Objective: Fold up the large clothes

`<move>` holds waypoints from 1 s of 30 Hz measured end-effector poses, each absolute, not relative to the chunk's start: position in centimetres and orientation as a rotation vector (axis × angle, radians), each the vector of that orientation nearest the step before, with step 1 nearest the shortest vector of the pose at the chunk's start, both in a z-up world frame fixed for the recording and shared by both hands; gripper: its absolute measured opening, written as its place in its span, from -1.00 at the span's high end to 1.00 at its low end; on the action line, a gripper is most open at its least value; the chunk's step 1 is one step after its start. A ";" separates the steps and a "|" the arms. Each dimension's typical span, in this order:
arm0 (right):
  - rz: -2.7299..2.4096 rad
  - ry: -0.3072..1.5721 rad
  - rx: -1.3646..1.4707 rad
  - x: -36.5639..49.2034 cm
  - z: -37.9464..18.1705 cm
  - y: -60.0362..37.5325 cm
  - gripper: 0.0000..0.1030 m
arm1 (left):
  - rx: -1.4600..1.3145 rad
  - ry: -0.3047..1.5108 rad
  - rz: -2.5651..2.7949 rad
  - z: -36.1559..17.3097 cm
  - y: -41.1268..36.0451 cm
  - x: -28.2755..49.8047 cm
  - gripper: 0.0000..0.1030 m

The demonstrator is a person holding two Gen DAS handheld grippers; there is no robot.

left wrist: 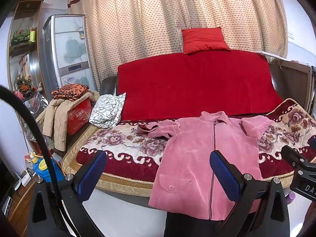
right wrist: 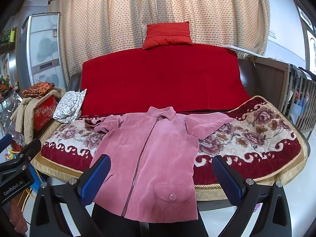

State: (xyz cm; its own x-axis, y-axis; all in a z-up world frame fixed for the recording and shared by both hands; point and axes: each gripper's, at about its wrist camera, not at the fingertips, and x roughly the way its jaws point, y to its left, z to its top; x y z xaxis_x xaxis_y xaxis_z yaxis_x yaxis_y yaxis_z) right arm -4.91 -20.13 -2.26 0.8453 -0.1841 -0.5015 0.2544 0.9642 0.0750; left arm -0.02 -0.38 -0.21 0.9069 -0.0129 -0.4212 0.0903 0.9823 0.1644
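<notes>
- Pink corduroy is spreading across the middle of the scene: a jacket (left wrist: 205,158) (right wrist: 150,158) is lying front side up on the floral blanket (left wrist: 126,144) (right wrist: 256,138) that is covering the sofa seat, collar toward the backrest, zip closed.
- Its hem is hanging over the front edge of the seat, with a buttoned pocket showing near that edge.
- One sleeve is stretching flat toward the right side of the seat; the other is lying bunched and partly folded toward the left.
- Left gripper (left wrist: 158,171) is hovering in front of the seat with its jaws standing wide apart and gripping nothing; the blue pads (left wrist: 92,173) are sitting on either side of the jacket's lower left part in its own view, without touching the cloth.
- Right gripper (right wrist: 161,177) is likewise hovering with its jaws spread wide and nothing between them, framing the lower right of the jacket.
- Behind the jacket, a red cover (left wrist: 193,83) (right wrist: 162,77) is draping the backrest, and a red cushion (left wrist: 204,40) (right wrist: 167,34) is sitting on top against the dotted curtain (left wrist: 158,19) (right wrist: 167,6).
- At the left end of the sofa, a white patterned cloth (left wrist: 108,110) (right wrist: 70,106) is lying beside a red box (left wrist: 79,116) (right wrist: 44,111) with a beige coat (left wrist: 55,122) draped over it.
</notes>
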 end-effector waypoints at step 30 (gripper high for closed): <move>-0.239 0.552 0.135 -3.9 -3.2 -20.4 -1.00 | 0.205 0.483 -0.094 -1.7 -1.2 1.0 -1.00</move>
State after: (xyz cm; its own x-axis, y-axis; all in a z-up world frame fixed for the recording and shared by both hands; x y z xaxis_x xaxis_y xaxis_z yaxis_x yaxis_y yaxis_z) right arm -3.93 -20.38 -3.21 0.8249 -0.1877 -0.5333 0.2600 0.9635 0.0630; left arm 1.01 -1.24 -1.68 0.8816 -0.0413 -0.4702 0.1379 0.9753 0.1728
